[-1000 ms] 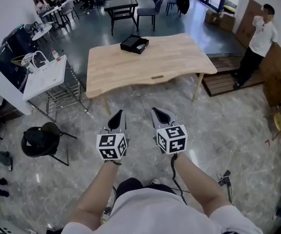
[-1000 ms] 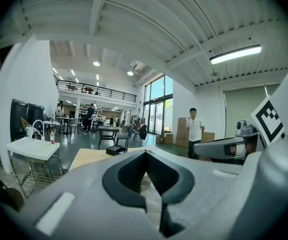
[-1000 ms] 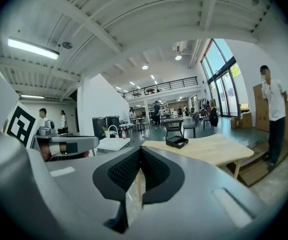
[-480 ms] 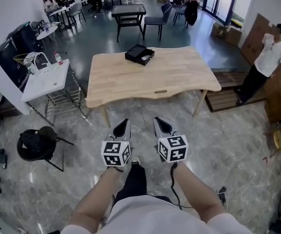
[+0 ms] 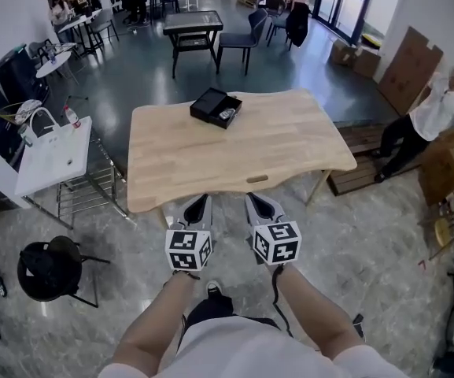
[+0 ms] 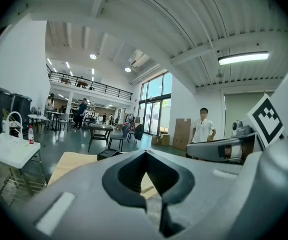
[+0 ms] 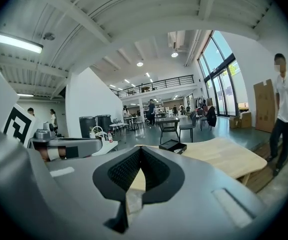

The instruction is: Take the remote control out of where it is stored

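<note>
A black open box (image 5: 215, 105) lies on the far part of a light wooden table (image 5: 234, 160); a small pale object (image 5: 227, 114), possibly the remote control, shows inside it. Both grippers are held side by side just short of the table's near edge, well away from the box. My left gripper (image 5: 198, 204) is shut and holds nothing. My right gripper (image 5: 257, 202) is shut and holds nothing as well. The box (image 6: 109, 154) shows beyond the left gripper (image 6: 145, 152) in the left gripper view, and the box (image 7: 172, 145) shows past the right gripper (image 7: 141, 148) in the right gripper view.
A white side table (image 5: 42, 160) with a bottle stands to the left, and a black stool (image 5: 46, 266) stands on the floor near it. A person (image 5: 435, 120) stands at the right by a wooden platform (image 5: 360, 140). A dark table with chairs (image 5: 191, 26) is behind.
The wooden table and box have come closer as the person walked forward. Both grippers stay shut and side by side.
</note>
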`<state>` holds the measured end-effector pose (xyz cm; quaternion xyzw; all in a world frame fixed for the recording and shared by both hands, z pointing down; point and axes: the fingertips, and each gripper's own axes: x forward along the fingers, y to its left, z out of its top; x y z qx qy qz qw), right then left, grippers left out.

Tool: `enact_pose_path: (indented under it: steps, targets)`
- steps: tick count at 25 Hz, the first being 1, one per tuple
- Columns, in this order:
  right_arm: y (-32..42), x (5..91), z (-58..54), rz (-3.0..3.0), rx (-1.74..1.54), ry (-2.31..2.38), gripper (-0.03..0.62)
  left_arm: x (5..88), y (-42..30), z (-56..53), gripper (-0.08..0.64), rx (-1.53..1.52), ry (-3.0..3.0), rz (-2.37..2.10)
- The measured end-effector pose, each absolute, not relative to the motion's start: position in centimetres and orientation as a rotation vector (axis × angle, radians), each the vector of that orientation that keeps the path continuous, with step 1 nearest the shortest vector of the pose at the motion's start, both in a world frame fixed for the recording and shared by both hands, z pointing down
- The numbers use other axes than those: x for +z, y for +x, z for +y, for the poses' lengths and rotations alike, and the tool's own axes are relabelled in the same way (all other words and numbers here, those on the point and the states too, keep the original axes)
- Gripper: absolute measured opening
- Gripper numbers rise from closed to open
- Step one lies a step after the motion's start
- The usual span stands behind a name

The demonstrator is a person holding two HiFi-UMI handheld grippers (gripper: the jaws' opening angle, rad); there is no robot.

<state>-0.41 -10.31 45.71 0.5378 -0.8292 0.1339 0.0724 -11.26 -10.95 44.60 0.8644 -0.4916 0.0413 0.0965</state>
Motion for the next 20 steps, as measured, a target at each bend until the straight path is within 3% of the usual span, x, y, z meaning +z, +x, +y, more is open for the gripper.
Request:
enact_pose_path:
  steps: [20]
  targets:
    - [2.2,48.7,-42.1,-2.471,0.443,1.603,0.026,47.3,-9.1,-42.6,0.000,0.177,2.528,-1.467]
